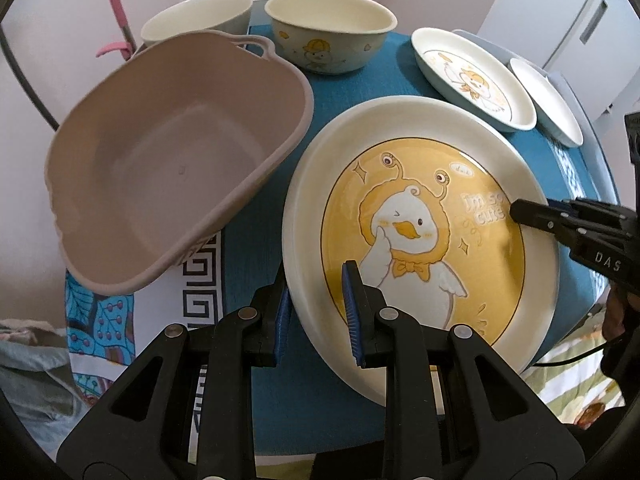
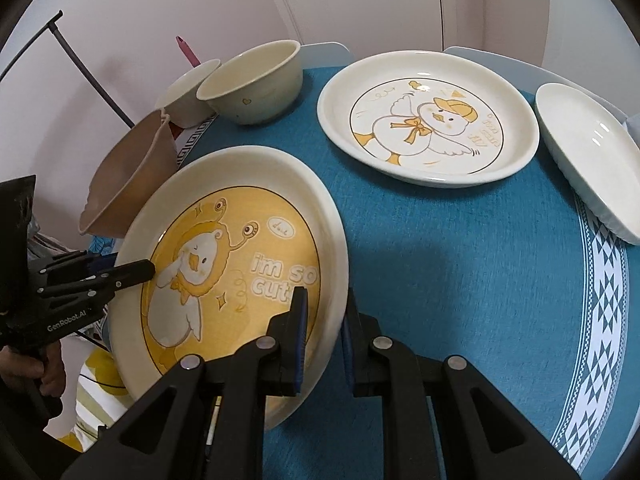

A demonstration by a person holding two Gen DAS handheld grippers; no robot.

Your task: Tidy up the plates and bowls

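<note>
A large cream plate with a yellow duck picture [image 1: 420, 220] [image 2: 224, 264] hangs tilted above the blue tablecloth, gripped on two sides. My left gripper [image 1: 316, 316] [image 2: 146, 270] is shut on its rim, one blue pad inside and one outside. On the opposite rim my right gripper [image 2: 324, 336] [image 1: 518, 212] is shut the same way. A second duck plate [image 1: 472, 76] [image 2: 428, 120] and a plain white plate [image 1: 548, 100] [image 2: 588, 156] lie further back. Two cream bowls [image 1: 328, 28] [image 1: 196, 16] stand at the far edge.
A beige plastic basin [image 1: 168, 152] [image 2: 124, 184] stands just left of the held plate, partly over the table's [image 2: 460, 260] edge. A pink tool [image 1: 116, 8] stands behind it. A person's hand [image 2: 48, 368] grips the left handle. Bare blue cloth lies right of the held plate.
</note>
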